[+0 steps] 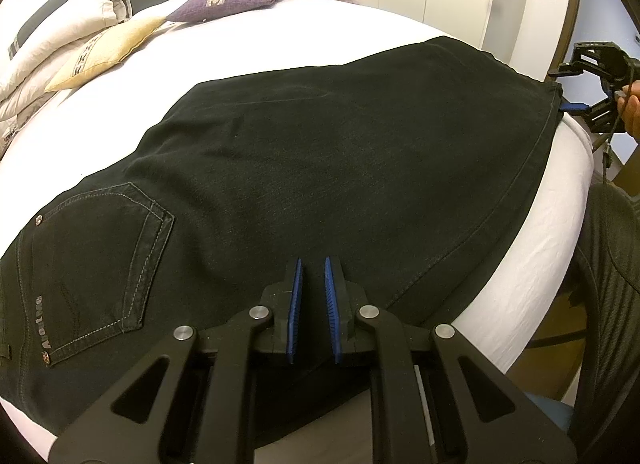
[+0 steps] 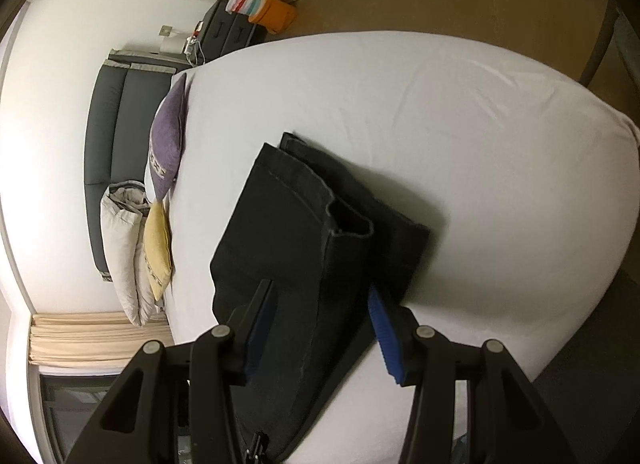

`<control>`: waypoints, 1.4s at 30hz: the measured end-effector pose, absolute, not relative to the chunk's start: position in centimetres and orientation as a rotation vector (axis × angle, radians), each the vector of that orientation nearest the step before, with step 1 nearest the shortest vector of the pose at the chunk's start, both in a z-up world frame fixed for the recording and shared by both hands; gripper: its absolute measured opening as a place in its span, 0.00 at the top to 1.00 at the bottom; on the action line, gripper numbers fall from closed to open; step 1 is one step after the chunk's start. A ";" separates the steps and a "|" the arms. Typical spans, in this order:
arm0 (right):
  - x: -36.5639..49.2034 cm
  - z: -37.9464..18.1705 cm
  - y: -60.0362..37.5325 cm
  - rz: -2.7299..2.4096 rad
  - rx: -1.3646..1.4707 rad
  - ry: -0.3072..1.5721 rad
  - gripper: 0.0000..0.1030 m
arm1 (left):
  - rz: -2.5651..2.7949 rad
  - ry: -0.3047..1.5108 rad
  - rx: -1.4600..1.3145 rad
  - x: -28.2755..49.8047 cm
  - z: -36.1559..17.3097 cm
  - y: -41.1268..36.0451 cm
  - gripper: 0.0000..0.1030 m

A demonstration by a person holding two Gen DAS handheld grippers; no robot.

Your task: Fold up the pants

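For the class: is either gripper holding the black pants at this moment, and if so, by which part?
Neither hold is clear. The left gripper, jaws nearly shut, hovers over the pants. The right gripper straddles the leg-hem end, pads apart.

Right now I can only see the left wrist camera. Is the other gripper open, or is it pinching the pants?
Observer: Open. The right gripper has its fingers spread wide, with a leg of the pants between them.
Operator: Are the leg ends lined up?
Observer: Not quite. The top leg's hem stops short of the bottom leg's and gapes open.
Operator: Is anything on the floor over there?
Observer: Yes, an orange bin stands beside a dark nightstand.
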State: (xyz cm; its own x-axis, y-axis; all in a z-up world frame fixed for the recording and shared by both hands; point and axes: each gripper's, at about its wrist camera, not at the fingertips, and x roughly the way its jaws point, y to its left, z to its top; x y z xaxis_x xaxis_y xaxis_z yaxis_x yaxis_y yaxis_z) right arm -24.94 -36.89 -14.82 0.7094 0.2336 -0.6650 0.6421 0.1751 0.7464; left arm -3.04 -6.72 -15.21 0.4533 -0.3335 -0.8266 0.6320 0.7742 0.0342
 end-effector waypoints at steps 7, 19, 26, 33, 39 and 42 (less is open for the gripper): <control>-24.0 -16.0 -38.0 -0.354 1.427 0.754 0.50 | -0.613 0.923 0.363 -3.0 -15.2 -6.8 0.89; -23.4 -18.3 -39.2 -0.302 1.437 0.714 0.86 | -0.607 0.925 0.373 -3.1 -15.1 -7.0 0.89; -26.1 -16.6 -38.8 -0.357 1.352 0.646 0.93 | -0.604 0.920 0.382 -3.1 -15.0 -7.4 0.89; -26.3 -17.4 -39.9 -0.393 1.346 0.639 0.93 | -0.599 0.916 0.384 -3.4 -15.2 -7.6 0.89; -27.7 -16.0 -40.6 -0.474 1.281 0.613 0.98 | -0.601 0.915 0.384 -3.5 -15.1 -7.6 0.89; -30.1 -16.5 -41.8 -0.554 1.327 0.625 0.97 | -0.599 0.911 0.379 -3.5 -15.2 -7.4 0.89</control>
State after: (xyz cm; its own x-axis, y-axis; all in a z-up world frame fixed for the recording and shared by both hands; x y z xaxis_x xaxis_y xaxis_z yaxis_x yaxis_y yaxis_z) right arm -30.06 -41.83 -16.52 0.7170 -0.0173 -0.6969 0.6899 0.1610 0.7058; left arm -3.54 -7.42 -15.15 0.4685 -0.3203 -0.8234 0.6291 0.7753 0.0563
